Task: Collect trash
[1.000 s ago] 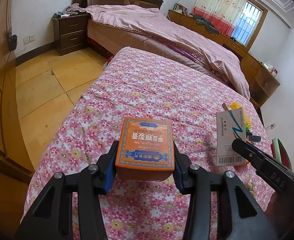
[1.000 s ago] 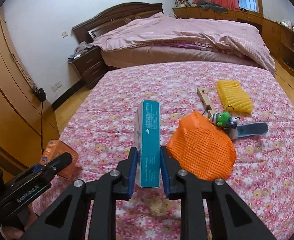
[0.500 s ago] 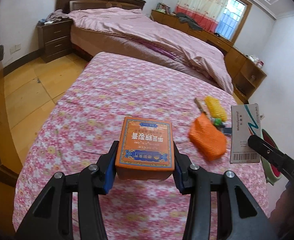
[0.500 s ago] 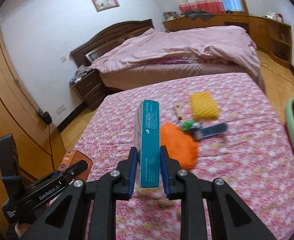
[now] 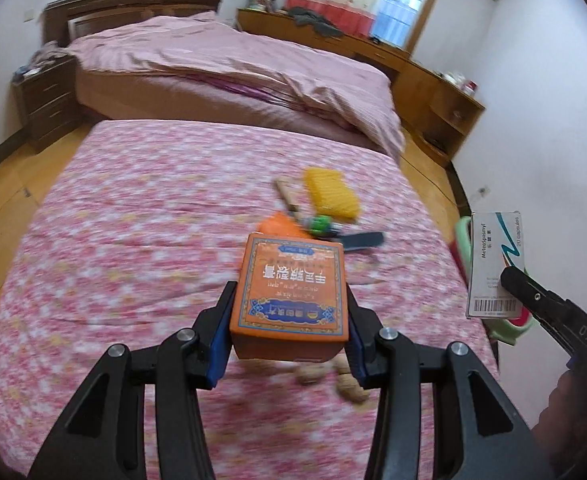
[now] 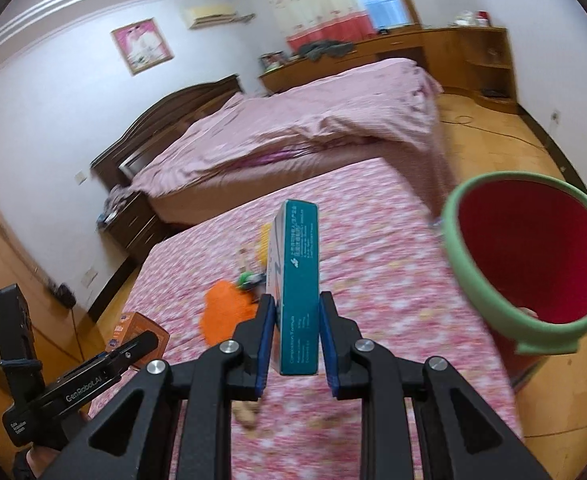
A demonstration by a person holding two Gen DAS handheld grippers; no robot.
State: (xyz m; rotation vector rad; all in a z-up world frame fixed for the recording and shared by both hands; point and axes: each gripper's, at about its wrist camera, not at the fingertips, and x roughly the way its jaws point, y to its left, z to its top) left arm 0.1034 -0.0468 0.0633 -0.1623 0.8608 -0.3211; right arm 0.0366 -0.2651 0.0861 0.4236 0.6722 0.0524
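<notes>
My left gripper (image 5: pixel 289 334) is shut on an orange box (image 5: pixel 291 290) and holds it above the floral bed. My right gripper (image 6: pixel 296 334) is shut on a teal and white medicine box (image 6: pixel 298 280), held upright. In the left wrist view that medicine box (image 5: pixel 495 262) shows at the right edge, and in the right wrist view the orange box (image 6: pixel 133 326) shows at lower left. A bin with a green rim (image 6: pixel 477 288) and a red inside stands by the bed's right side, just right of the right gripper. In the left wrist view the bin (image 5: pixel 462 240) is mostly hidden.
On the floral bed (image 5: pixel 153 240) lie an orange mesh bag (image 6: pixel 225 312), a yellow mesh piece (image 5: pixel 329 196), a wooden stick (image 5: pixel 287 196), a green toy keychain (image 5: pixel 319 224), a dark flat piece (image 5: pixel 363 240) and some peanut shells (image 5: pixel 349 388). A second, pink bed (image 5: pixel 233 68) stands behind.
Both grippers have swung to the right with their boxes still held. The green-rimmed bin has come into the right wrist view and grown large.
</notes>
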